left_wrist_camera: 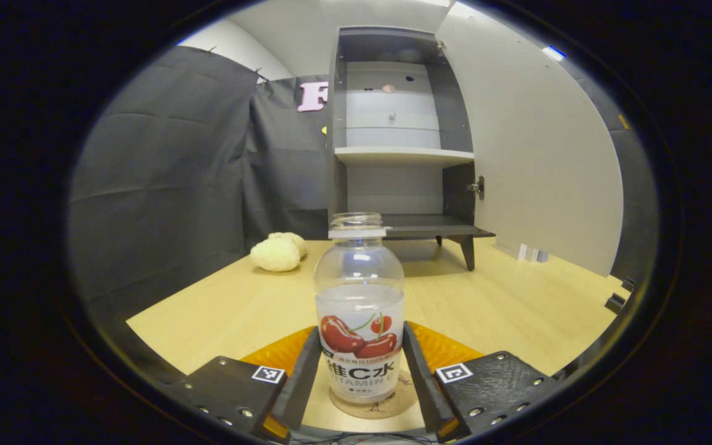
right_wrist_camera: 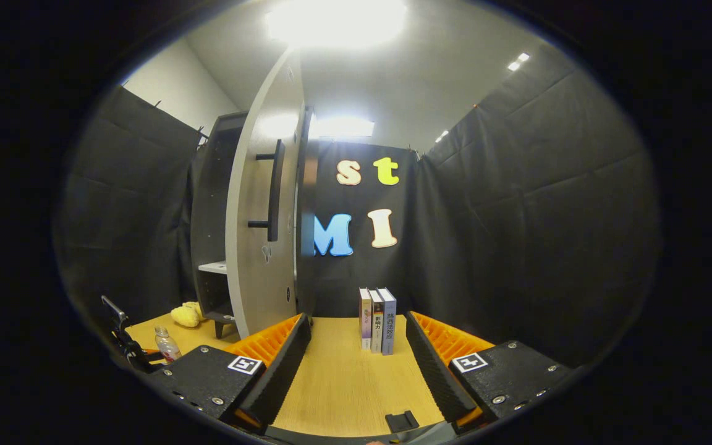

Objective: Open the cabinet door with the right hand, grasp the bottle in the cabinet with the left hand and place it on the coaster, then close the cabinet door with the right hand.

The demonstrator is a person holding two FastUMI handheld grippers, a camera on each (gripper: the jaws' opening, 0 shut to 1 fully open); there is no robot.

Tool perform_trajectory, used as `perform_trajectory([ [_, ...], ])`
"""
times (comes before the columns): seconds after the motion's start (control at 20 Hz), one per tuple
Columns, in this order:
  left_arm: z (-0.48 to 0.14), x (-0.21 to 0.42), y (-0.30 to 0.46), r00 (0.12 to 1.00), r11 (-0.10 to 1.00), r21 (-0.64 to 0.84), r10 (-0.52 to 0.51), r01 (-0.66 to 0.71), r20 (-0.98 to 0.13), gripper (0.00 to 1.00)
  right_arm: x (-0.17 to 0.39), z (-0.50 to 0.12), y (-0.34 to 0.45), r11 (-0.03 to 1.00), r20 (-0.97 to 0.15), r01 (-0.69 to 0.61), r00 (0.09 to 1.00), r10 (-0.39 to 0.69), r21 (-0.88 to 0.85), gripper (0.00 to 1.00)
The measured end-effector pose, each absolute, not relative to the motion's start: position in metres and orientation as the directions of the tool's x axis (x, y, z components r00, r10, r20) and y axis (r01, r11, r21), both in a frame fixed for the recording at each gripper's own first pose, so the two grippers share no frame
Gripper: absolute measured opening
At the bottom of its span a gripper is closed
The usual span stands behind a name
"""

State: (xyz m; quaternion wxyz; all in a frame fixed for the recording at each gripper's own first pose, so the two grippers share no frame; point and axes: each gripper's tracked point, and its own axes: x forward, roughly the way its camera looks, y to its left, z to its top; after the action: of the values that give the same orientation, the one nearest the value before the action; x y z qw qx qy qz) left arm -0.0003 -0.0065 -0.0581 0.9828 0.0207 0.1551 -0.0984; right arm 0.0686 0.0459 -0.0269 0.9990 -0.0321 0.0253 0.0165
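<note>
A clear bottle [left_wrist_camera: 360, 309] with a cherry label and no cap stands upright on a round cork coaster [left_wrist_camera: 387, 411] on the wooden table. My left gripper [left_wrist_camera: 362, 330] is around it, a finger pressing on each side of the label. The grey cabinet [left_wrist_camera: 402, 154] stands behind with bare shelves, its door [left_wrist_camera: 535, 161] swung wide to the right. In the right gripper view the open door [right_wrist_camera: 263, 235] with its dark bar handle [right_wrist_camera: 275, 191] is ahead to the left. My right gripper [right_wrist_camera: 357, 321] is open over the table with nothing in it. Far left sits the bottle [right_wrist_camera: 167, 344].
A pale puffy lump [left_wrist_camera: 279, 252] lies on the table left of the cabinet, seen yellow [right_wrist_camera: 186, 315] in the right gripper view. Three books [right_wrist_camera: 377, 321] stand upright near the back wall, ahead of my right gripper. Black cloth walls close the booth.
</note>
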Motion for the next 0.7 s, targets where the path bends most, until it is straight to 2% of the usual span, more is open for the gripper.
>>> perform_trajectory([
  [0.25, -0.057, 0.001, -0.007, 0.929, 0.977, 0.036, -0.188, 0.210, -0.319, 0.74, 0.071, -0.025, 0.054, 0.998, -0.040, -0.049, 0.998, 0.047, -0.047, 0.95],
  [0.35, -0.052, 0.008, -0.007, 0.930, 0.976, 0.057, -0.184, 0.213, -0.317, 0.87, 0.071, -0.025, 0.058, 0.998, -0.039, -0.056, 0.998, 0.055, -0.039, 0.95],
  [0.4, -0.049, 0.011, -0.009, 0.929, 0.974, 0.061, -0.188, 0.218, -0.318, 0.81, 0.071, -0.024, 0.060, 0.998, -0.036, -0.058, 0.998, 0.057, -0.038, 0.95],
  [0.7, -0.037, 0.002, -0.007, 0.930, 0.969, 0.081, -0.197, 0.232, -0.312, 0.82, 0.070, -0.021, 0.062, 0.998, -0.029, -0.064, 0.997, 0.064, 0.010, 0.95],
])
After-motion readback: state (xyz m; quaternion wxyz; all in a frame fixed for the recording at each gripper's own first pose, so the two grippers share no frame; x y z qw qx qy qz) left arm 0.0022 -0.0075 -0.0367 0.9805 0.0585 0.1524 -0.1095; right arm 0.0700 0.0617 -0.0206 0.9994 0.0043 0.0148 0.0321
